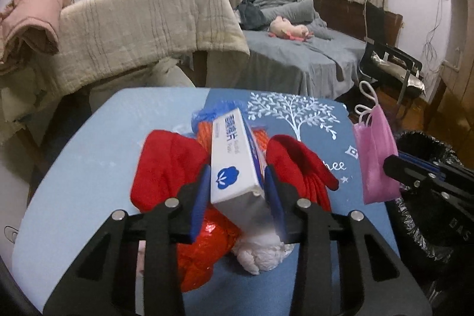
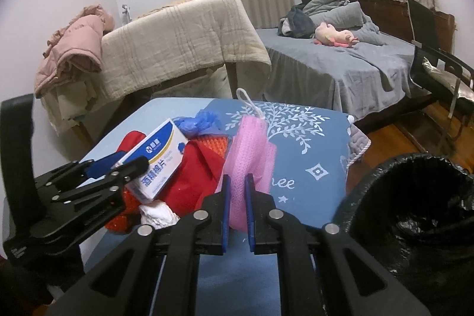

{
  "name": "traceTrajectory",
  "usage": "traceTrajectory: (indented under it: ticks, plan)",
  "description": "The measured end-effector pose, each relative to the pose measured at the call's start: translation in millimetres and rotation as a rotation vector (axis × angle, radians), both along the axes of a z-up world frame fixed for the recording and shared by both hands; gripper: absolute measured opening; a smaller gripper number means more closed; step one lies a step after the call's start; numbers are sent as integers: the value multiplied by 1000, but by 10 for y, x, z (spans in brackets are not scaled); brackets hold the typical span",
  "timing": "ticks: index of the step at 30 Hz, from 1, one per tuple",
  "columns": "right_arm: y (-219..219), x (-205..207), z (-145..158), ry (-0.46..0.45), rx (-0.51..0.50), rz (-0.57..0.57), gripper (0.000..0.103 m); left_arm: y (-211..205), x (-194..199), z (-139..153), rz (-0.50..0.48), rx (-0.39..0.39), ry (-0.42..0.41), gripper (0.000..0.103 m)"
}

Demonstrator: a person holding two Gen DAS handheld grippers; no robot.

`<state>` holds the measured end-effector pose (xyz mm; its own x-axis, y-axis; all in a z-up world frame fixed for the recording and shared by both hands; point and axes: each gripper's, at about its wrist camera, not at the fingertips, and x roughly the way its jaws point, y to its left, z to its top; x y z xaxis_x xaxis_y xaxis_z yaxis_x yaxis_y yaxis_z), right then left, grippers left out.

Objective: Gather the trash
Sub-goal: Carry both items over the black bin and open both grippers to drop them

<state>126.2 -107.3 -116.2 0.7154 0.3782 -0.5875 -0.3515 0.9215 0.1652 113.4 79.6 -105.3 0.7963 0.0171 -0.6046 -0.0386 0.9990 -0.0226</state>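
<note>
Bedroom surroundings frame the work area: a bed point(image 2: 340, 61) with grey sheets stands behind, and a table point(image 2: 314, 144) covered in a blue cloth with a white tree print carries the trash. We find a black-lined trash bin point(image 2: 414, 197) just beside the table's right edge, its mouth open. We judge the task to be in its early-to-middle stage, since both tongs are loaded but most of the pile remains on the table. Our left tongs point(image 1: 237, 191) are closed narrowly on a white and blue box point(image 1: 234, 156), the blue pads pressing its two long sides; the box is tilted, its far end raised over the pile. Our right tongs point(image 2: 237, 197) are closed fully on a pink face mask point(image 2: 251, 150), which hangs upright between the pads with its white ear loop at the top, near the right edge of the table and not yet over the bin. Still lying on the table near its front edge we count red fabric point(image 1: 166, 168), an orange mesh piece point(image 1: 204, 135), a blue plastic bag point(image 2: 198, 120), a crumpled white tissue point(image 1: 260, 253) and a shiny red wrapper point(image 1: 204, 250). We cannot tell whether the bin already holds anything, as its interior appears dark. Remaining work, in our judgement: carry the mask and the box to the bin, then clear the remaining items.
</note>
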Motion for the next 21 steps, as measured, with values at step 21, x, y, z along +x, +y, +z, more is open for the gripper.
traceTrajectory:
  ticks: [21]
  plan:
    - [-523, -244, 324, -42, 22, -80, 10, -414, -330, 505, -87, -31, -141, 29]
